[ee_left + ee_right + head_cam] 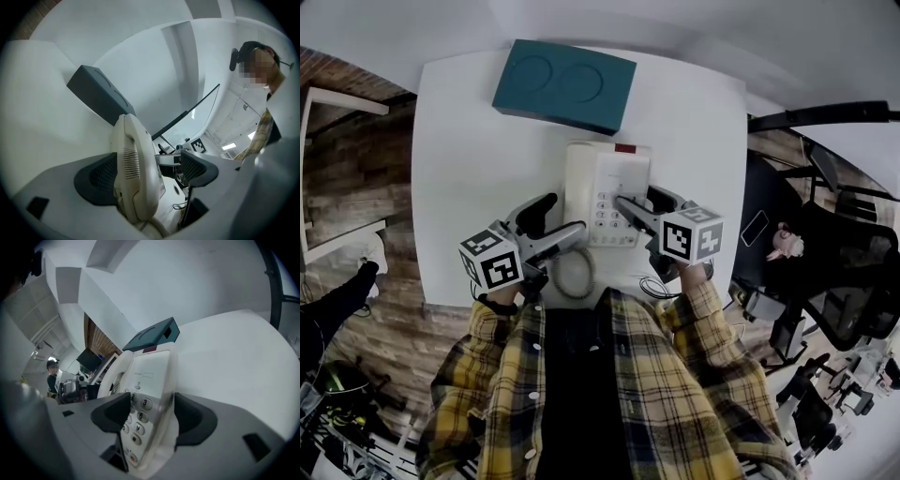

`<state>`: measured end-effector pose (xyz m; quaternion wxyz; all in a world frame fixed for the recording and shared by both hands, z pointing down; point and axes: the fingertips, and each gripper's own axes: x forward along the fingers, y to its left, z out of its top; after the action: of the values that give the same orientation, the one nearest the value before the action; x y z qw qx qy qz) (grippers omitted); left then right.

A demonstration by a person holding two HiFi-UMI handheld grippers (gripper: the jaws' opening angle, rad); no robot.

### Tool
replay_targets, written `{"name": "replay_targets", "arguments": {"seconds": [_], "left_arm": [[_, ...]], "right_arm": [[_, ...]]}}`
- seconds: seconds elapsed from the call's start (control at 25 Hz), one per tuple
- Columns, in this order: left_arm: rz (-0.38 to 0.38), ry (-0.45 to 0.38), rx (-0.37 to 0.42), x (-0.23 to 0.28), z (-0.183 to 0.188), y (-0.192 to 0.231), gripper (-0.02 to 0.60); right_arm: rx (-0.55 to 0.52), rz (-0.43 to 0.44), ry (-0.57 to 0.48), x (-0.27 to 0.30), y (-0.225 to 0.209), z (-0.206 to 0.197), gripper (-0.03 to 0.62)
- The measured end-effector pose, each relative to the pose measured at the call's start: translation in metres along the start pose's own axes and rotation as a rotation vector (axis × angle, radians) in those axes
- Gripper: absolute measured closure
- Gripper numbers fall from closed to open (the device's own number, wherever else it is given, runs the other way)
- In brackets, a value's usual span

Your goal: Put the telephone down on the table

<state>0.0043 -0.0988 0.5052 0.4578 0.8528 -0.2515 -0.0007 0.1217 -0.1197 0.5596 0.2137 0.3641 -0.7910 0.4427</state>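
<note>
A cream telephone (605,178) sits mid-table, its handset (578,183) in the cradle on its left side. My left gripper (558,217) straddles that side. In the left gripper view the handset (136,173) rests against the left pad (96,185), and a gap shows before the right pad (199,168), so the jaws stand open. My right gripper (639,199) is shut on the phone's right edge. In the right gripper view the keypad (138,420) sits between both pads, and the phone body (150,376) tilts upward. Whether its base touches the table is hidden.
A teal box (564,84) lies at the back of the white table (469,141), just behind the phone. The coiled cord (572,277) and thin cables (656,286) hang near the front edge. A seated person (783,242) and office chairs are off to the right.
</note>
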Motion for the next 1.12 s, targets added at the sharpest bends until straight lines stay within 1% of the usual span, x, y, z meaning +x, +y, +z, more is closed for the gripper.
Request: {"name": "replay_targets", "arguments": {"seconds": [0.12, 0.28, 0.52, 0.84, 1.0, 1.12], "left_arm": [[0.008, -0.008, 0.041, -0.002, 0.005, -0.005, 0.147], [0.016, -0.012, 0.109, -0.002, 0.014, -0.013, 0.147], [0.019, -0.035, 0.201, -0.005, 0.029, -0.032, 0.147], [0.019, -0.067, 0.307, -0.008, 0.048, -0.064, 0.147], [0.015, -0.115, 0.370, -0.012, 0.065, -0.087, 0.149], [0.014, -0.151, 0.404, -0.015, 0.077, -0.107, 0.153]], "right_arm": [[-0.038, -0.020, -0.013, -0.008, 0.002, -0.001, 0.307], [-0.051, -0.034, -0.064, -0.023, 0.005, 0.004, 0.307], [-0.091, -0.029, -0.125, -0.040, 0.020, 0.017, 0.307], [-0.212, 0.018, -0.223, -0.062, 0.064, 0.045, 0.309], [-0.255, 0.063, -0.296, -0.076, 0.091, 0.062, 0.309], [-0.298, 0.087, -0.343, -0.088, 0.113, 0.073, 0.310]]}}
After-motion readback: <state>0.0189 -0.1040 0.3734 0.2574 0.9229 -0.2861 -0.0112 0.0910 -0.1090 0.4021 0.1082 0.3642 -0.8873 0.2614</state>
